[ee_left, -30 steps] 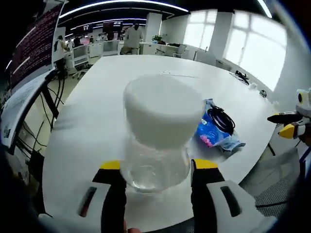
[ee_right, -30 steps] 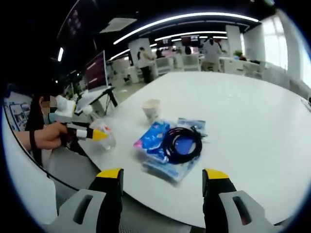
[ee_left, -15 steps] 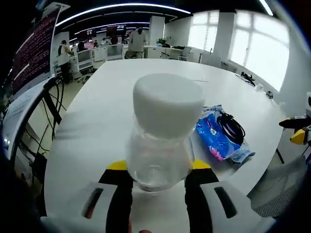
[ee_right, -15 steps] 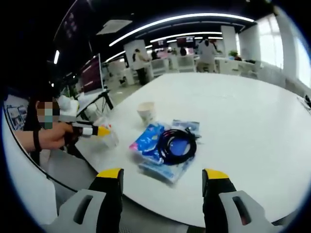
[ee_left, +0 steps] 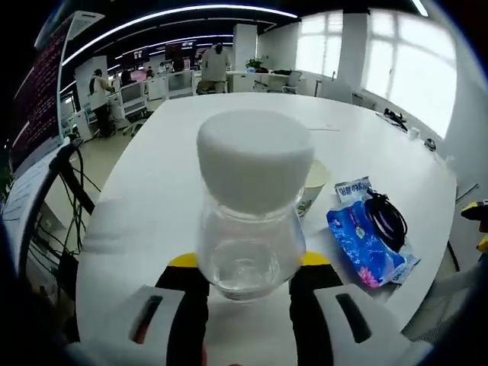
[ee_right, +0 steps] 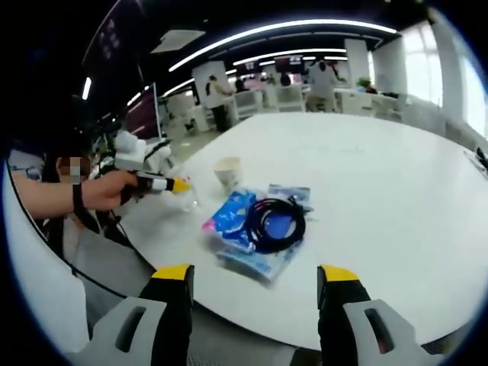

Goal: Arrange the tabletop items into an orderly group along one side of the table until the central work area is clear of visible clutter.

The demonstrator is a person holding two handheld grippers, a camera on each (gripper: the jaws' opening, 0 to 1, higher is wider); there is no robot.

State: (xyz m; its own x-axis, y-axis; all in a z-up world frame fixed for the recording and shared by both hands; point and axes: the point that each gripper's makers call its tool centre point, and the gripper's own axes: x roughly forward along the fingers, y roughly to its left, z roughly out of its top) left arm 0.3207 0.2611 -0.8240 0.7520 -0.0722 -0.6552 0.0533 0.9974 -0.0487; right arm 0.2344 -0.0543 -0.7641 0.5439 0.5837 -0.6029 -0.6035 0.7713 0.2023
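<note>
Left gripper (ee_left: 248, 271) clamped on one clear plastic bottle (ee_left: 248, 229) with a white cap, jaws pressed against its sides, bottle standing right between them over the white table (ee_left: 152, 191). No label on the bottle. Just beyond it, one paper cup (ee_left: 311, 183) peeking out from behind. Off to the right of the jaws, a blue snack packet (ee_left: 366, 244) with some white print, too small to read, and one coiled black cable (ee_left: 387, 217) lying on top of it.

Right gripper (ee_right: 254, 293) spread wide, nothing between its jaws, packet and cable ahead on the table. Left gripper also visible at the far left there.
</note>
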